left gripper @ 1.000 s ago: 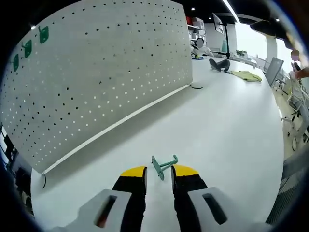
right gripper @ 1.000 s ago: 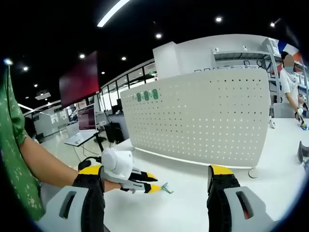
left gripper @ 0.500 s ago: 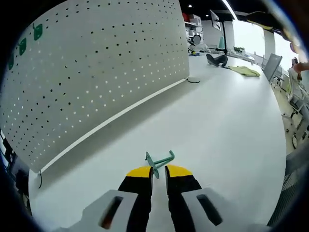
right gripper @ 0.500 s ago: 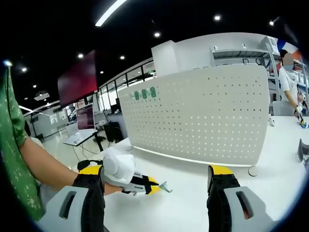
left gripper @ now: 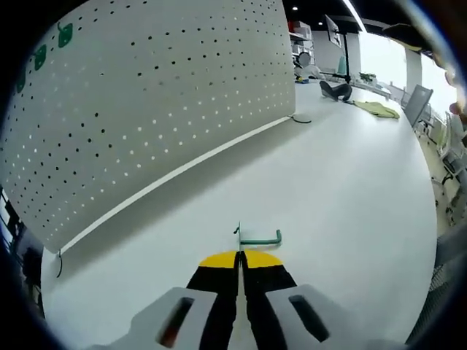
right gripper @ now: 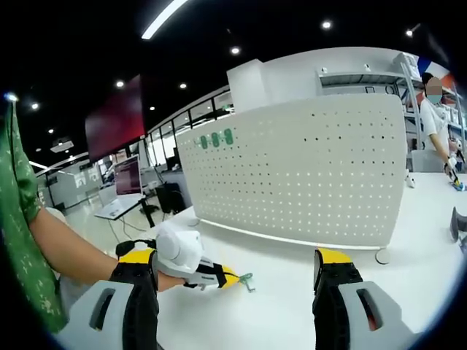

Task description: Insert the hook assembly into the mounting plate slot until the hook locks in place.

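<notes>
White tabletop [left gripper: 343, 189] runs broad and bare through the left gripper view, with a white perforated pegboard panel [left gripper: 153, 95] standing upright along it and three small green tags [right gripper: 215, 138] fixed near the panel's top corner. Far down the table lie a yellow-green cloth [left gripper: 378, 109] and a dark object that cannot be made out, and office chairs [left gripper: 419, 106] stand past the table's edge. In the right gripper view the room behind is an open office with ceiling strip lights, a dark red wall screen [right gripper: 113, 120] and a laptop [right gripper: 125, 191] on a distant desk; a person in a white top [right gripper: 434, 120] stands at the far right, and a green patterned sleeve [right gripper: 18, 240] with a bare forearm comes in from the left. The left gripper [left gripper: 239, 257] has its yellow-tipped jaws pressed together on the base of the green hook [left gripper: 257, 238], which sits just above the table. The hook's long axis lies across the view, its rod running rightward to an upturned tip, roughly level with the tabletop. The right gripper [right gripper: 237, 271] has its jaws spread wide and holds nothing.
</notes>
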Available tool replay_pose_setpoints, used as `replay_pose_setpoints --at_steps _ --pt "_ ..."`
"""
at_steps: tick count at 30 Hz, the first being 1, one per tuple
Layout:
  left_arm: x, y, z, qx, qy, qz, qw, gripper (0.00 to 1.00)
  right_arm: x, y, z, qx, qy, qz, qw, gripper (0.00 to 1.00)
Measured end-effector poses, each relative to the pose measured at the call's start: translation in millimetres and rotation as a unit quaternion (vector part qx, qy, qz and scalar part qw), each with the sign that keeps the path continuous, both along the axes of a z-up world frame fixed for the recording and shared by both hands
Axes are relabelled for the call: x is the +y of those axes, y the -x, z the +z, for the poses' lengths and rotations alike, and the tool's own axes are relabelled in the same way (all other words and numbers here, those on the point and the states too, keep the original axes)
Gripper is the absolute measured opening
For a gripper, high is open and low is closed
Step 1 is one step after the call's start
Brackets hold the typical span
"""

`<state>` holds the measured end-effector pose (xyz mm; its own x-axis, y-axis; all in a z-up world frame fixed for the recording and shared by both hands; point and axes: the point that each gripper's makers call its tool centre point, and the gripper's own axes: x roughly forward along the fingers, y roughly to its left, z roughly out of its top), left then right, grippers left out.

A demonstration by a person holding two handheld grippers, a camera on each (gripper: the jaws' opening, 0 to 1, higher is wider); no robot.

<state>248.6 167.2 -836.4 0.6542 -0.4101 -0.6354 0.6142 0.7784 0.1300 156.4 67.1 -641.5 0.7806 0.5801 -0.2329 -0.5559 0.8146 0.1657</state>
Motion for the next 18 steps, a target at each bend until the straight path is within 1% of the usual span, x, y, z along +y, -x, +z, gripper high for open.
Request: replay_pose_setpoints --at_steps 4,7,9,11,14,17,18 --pt "2.2 -0.6 1.0 0.000 0.007 0.005 1.0000 0.02 0.6 -0.7 0.5 0.000 0.000 0.001 1.0000 0.89" --pt "4.2 -1.0 1.4 0.002 0.018 0.013 0.9998 0.02 0.8 -1.1 0.6 0.000 0.001 0.001 1.0000 0.89" --pt "4.9 -1.2 1.7 0.009 0.033 0.021 0.9992 0.02 1.8 -1.0 1.0 -0.001 0.001 0.003 1.0000 0.89" --pt "7.3 -1.9 1.5 0.013 0.040 0.026 0.9988 0.01 2.8 -1.0 1.6 -0.001 0.002 0.004 1.0000 0.89" --pt "9.7 -2.0 5.0 0.023 0.075 0.048 0.9958 0.01 3.8 -1.0 2.8 -0.002 0.002 0.005 1.0000 0.89" --pt "14.7 -2.0 10.4 0.021 0.084 0.053 0.9948 0.01 4.6 -1.2 4.3 -0.003 0.003 0.006 1.0000 0.89" --pt "15.8 -1.9 14.0 0.019 0.092 0.057 0.9939 0.01 5.0 -1.4 4.6 -0.003 0.003 0.007 1.0000 0.89"
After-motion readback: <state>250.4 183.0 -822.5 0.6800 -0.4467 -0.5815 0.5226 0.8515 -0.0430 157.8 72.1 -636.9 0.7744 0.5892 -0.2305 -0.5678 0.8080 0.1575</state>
